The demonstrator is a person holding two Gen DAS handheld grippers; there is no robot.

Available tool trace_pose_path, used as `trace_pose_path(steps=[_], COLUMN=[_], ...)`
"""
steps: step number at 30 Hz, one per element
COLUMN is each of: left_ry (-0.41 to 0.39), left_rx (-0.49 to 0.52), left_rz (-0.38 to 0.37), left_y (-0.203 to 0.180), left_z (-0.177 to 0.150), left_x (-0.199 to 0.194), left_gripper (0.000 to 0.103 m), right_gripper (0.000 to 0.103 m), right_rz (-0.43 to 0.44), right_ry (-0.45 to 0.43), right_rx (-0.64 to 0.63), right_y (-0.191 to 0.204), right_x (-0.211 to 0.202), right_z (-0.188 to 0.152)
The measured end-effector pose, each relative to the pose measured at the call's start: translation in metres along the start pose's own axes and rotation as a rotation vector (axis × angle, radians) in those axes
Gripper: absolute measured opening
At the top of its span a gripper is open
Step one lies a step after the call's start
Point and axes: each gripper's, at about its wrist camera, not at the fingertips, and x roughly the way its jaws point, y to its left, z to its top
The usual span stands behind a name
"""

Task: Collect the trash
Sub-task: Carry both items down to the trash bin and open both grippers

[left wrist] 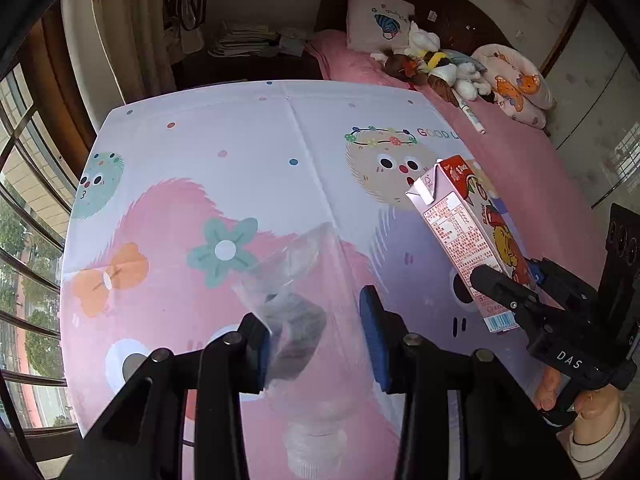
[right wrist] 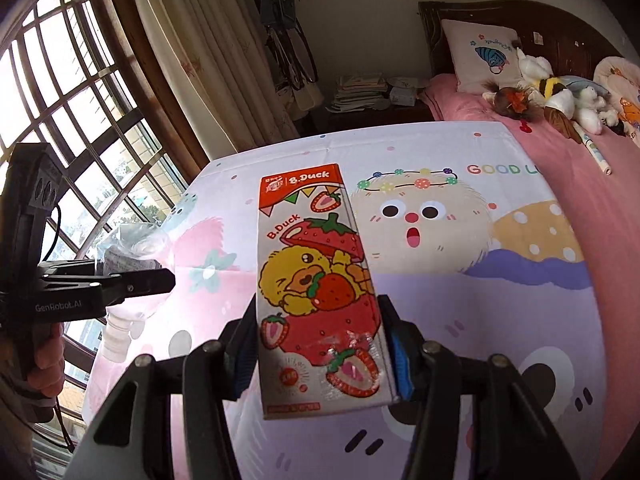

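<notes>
**Both grippers hold trash above the cartoon cloth**

The right gripper (right wrist: 316,356) has its blue pads pressed against the two sides of a strawberry drink carton (right wrist: 316,292), the duck picture facing the camera. The carton stands nearly upright in the jaws, lifted clear of the printed tablecloth (right wrist: 500,300). From the left wrist view the same carton (left wrist: 468,236) sticks out tilted from the right gripper (left wrist: 500,288), with a hand (left wrist: 596,408) on the grip below.

The left gripper (left wrist: 320,344) has a clear plastic bottle (left wrist: 296,312) between its jaws, crumpled and blurred, its ribbed neck pointing down toward the camera. The left pad touches it; whether the right pad presses on it I cannot tell. The right wrist view shows that bottle (right wrist: 128,248) raised beside the window (right wrist: 72,92).

Behind the cloth lies a pink bed (left wrist: 520,152) with a pillow (left wrist: 378,20) and stuffed toys (left wrist: 440,66).
</notes>
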Motion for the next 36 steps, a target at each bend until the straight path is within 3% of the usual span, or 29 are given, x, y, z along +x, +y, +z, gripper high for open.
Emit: trace_pose_path(steps=[9, 17, 26, 32, 36], left_ry=[-0.032, -0.075, -0.024, 0.061, 0.134], left_rx=[0.048, 0.123, 0.141, 0.160, 0.120], left_rz=[-0.096, -0.114, -0.113, -0.096, -0.090], left_y=[-0.039, -0.064, -0.071, -0.069, -0.060], left_z=[-0.135, -0.251, -0.336, -0.369, -0.381], left_x=[-0.076, -0.093, -0.052, 0.005, 0.054], left_gripper=[0.037, 0.037, 0.037, 0.037, 0.037], right_gripper=[0.054, 0.054, 0.054, 0.054, 0.054], right_rz=[0.102, 0.145, 0.121, 0.066, 0.013], right_ry=[-0.051, -0.025, 0.130, 0.273, 0.362], right_rx=[-0.070, -0.094, -0.045, 0.019, 0.123], right_y=[0.073, 0.100, 0.095, 0.075, 0.047], right_x=[-0.094, -0.135, -0.109, -0.059, -0.014], right_z=[-0.111, -0.205, -0.301, -0.356, -0.384])
